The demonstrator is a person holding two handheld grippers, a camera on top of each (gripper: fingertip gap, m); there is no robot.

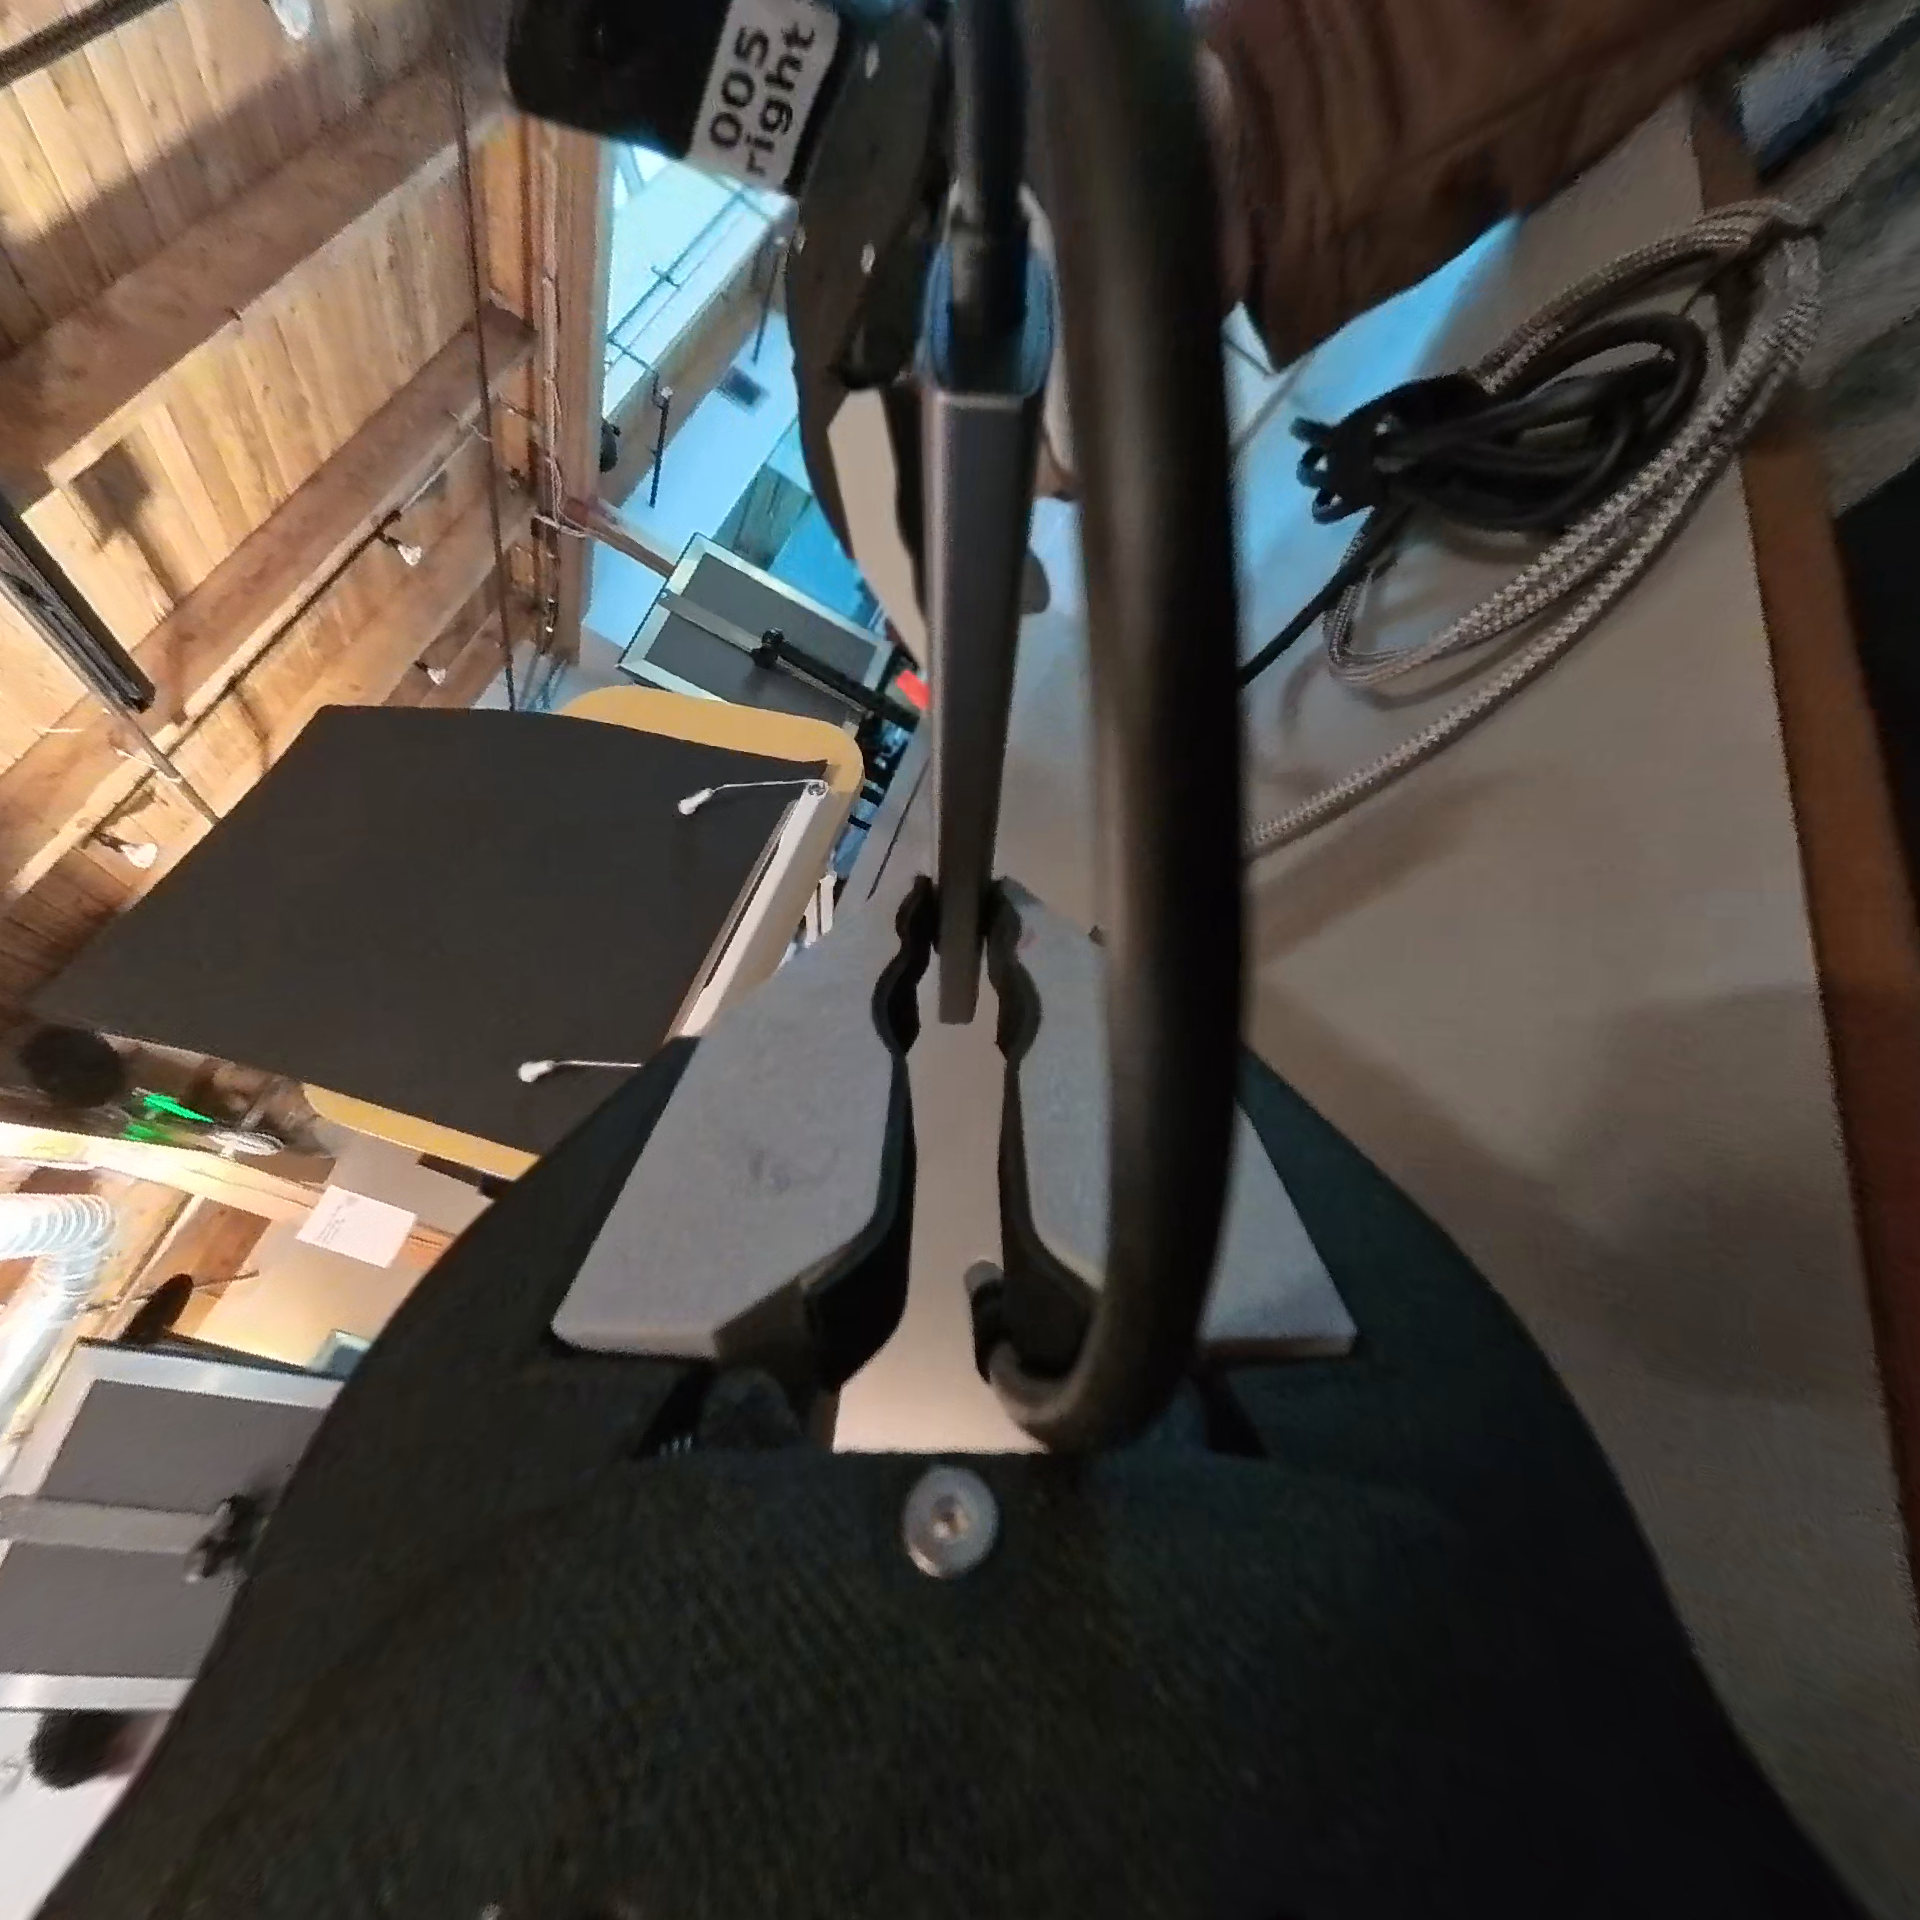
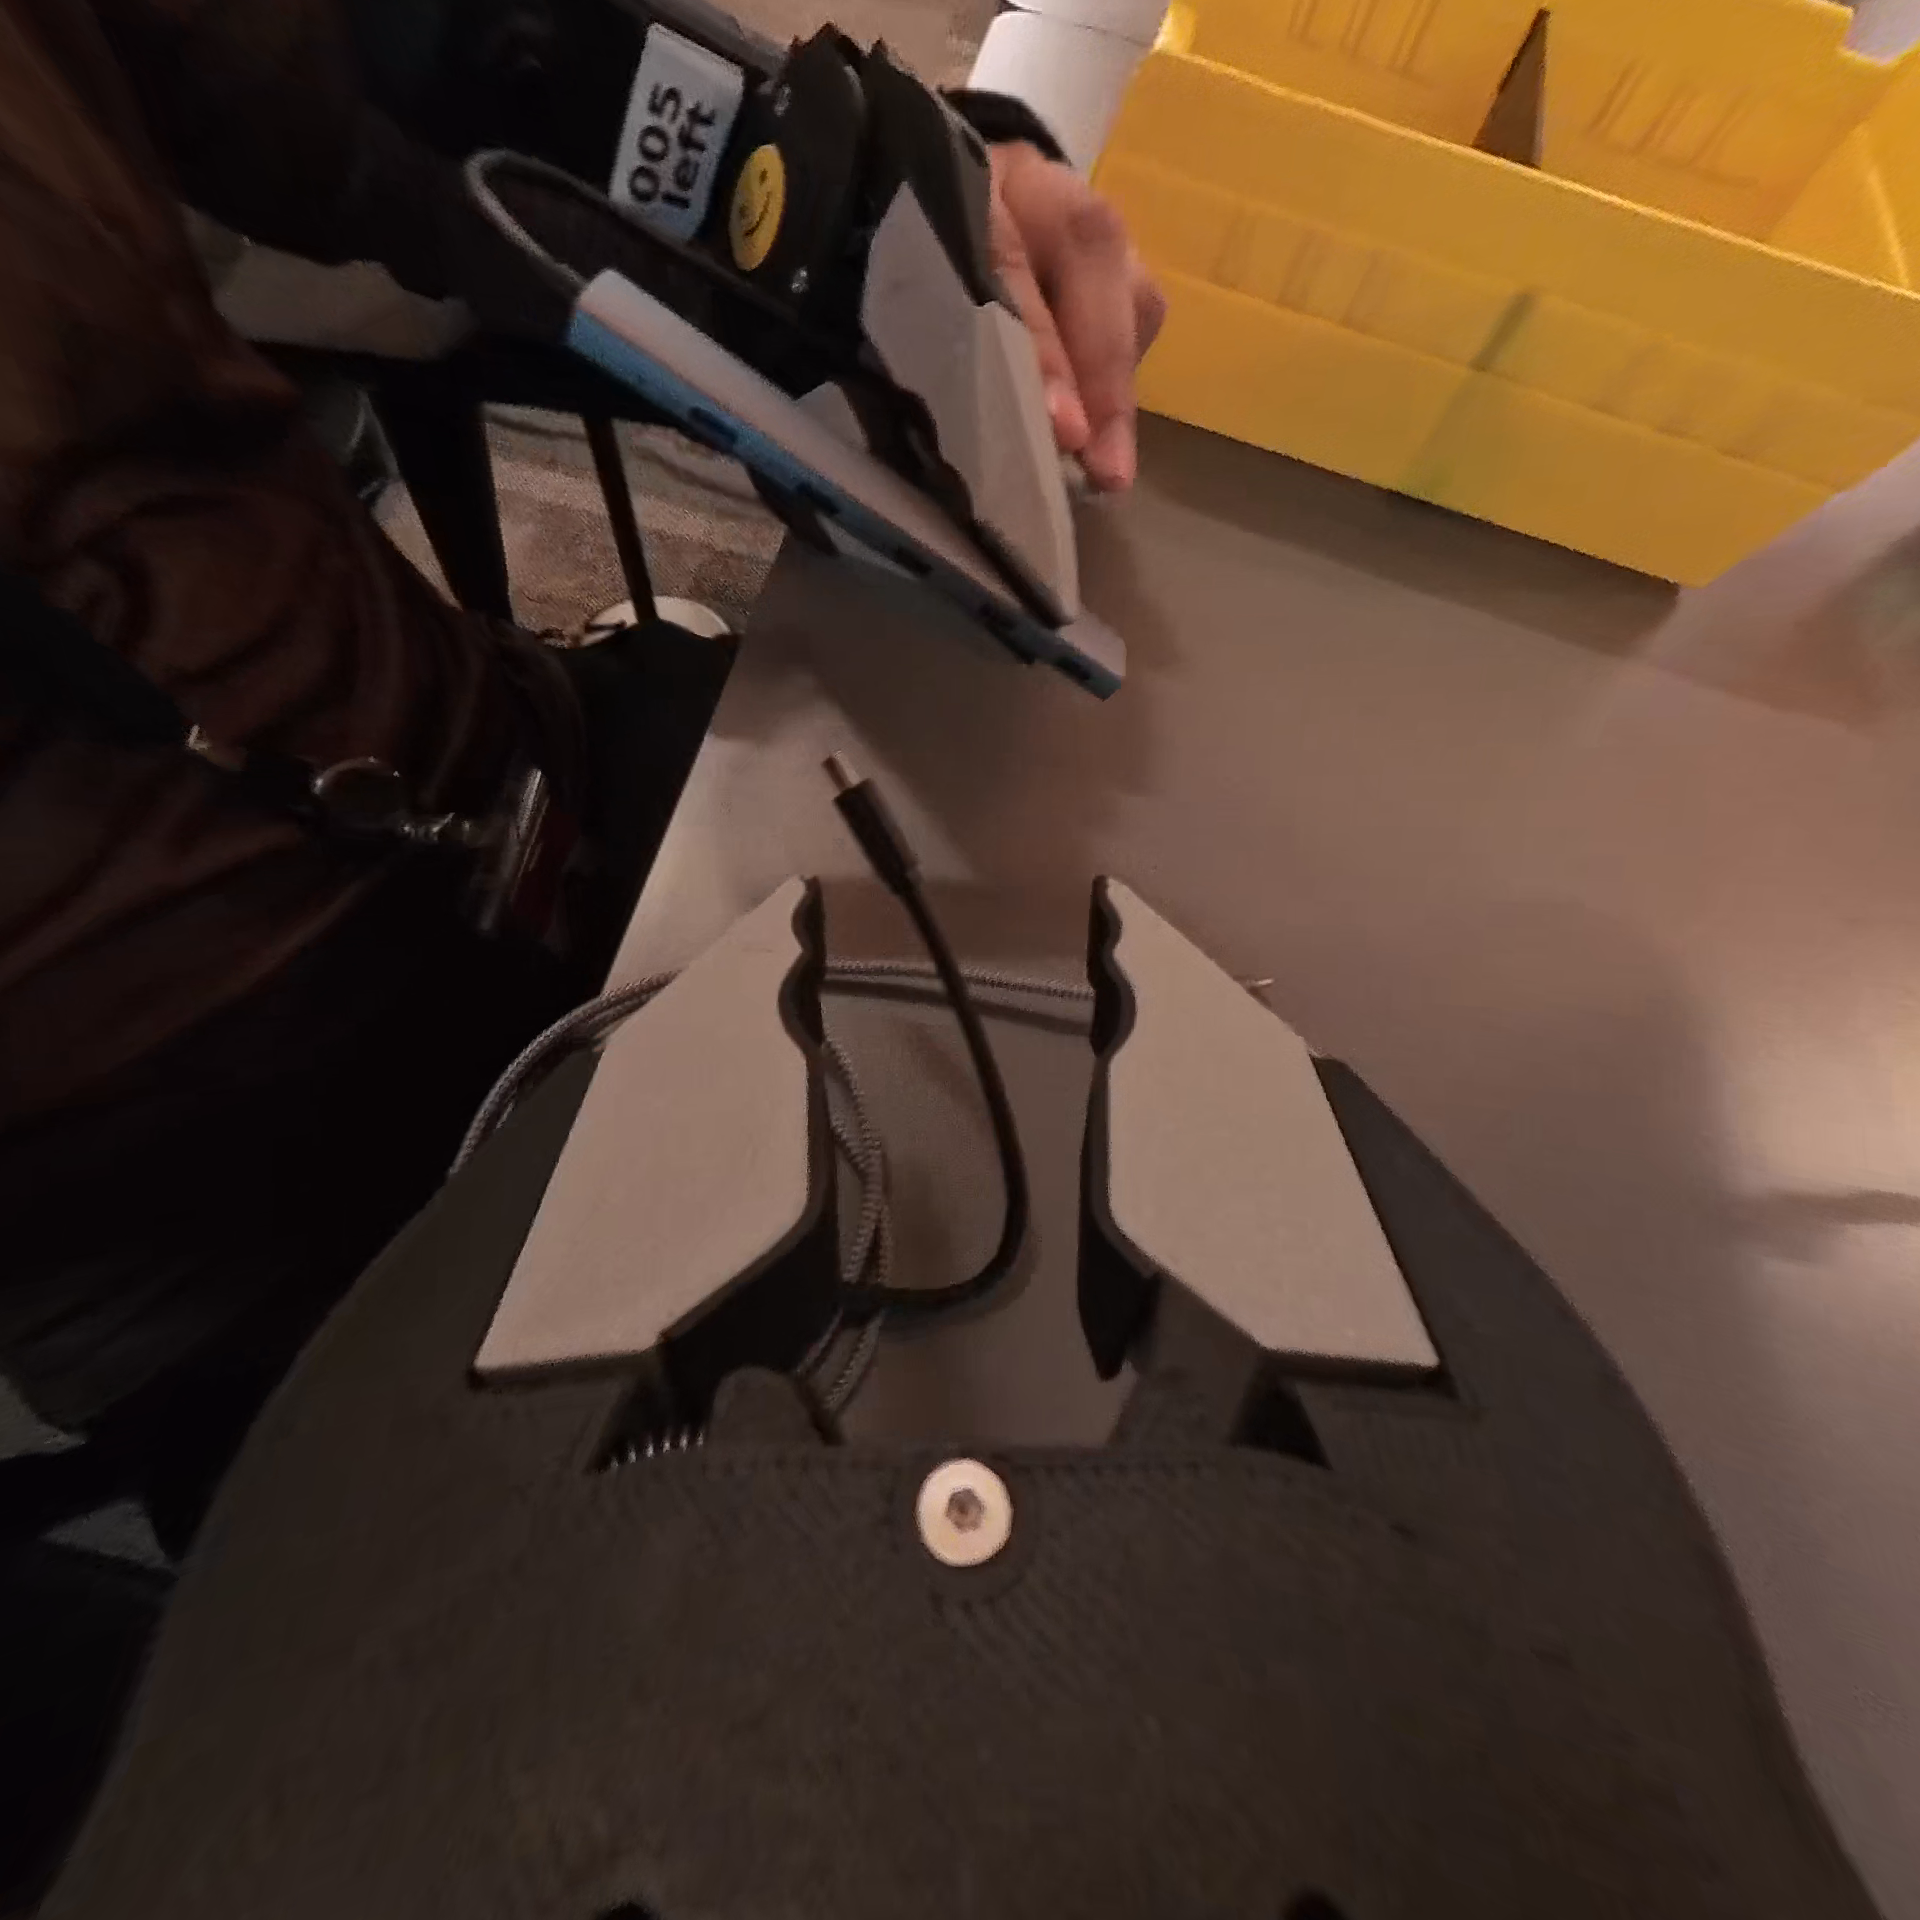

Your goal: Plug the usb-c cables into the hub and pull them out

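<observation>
Hub point(image 2: 831, 457) and plug are the pair that matter: in the right wrist view the grey hub sits in the upper left of the frame, pinched near one end by the left gripper point(image 2: 997, 520), its long axis slanting from upper left down toward the centre, with the blue-edged port side facing down and left. The left gripper is closed on the hub.

Below the hub's lower end, well short of touching it, the metal tip of the black usb-c cable point(image 2: 873, 831) points up and slightly left, roughly toward that port edge. The cable runs back between the fingers of the right gripper point(image 2: 951, 904), which stands wide with nothing pinched; the cable merely passes through the gap. A braided grey cable point(image 2: 852, 1143) loops on the table point(image 2: 1455, 831) under the same fingers. My reading is that the right gripper is the nearer one to the plug and would need to close behind the connector before it can be lined up with a port.

The left wrist view shows the hub point(image 1: 971, 675) edge-on, running straight up the middle of the frame from its gripper point(image 1: 961, 945), with the hub's own dark lead point(image 1: 1164, 727) arching to the right. No port is visible there, and the loose plug is hidden; a bundled black cable and a braided one lie at the upper right. A yellow bin point(image 2: 1507, 291) appears only in the right wrist view.
</observation>
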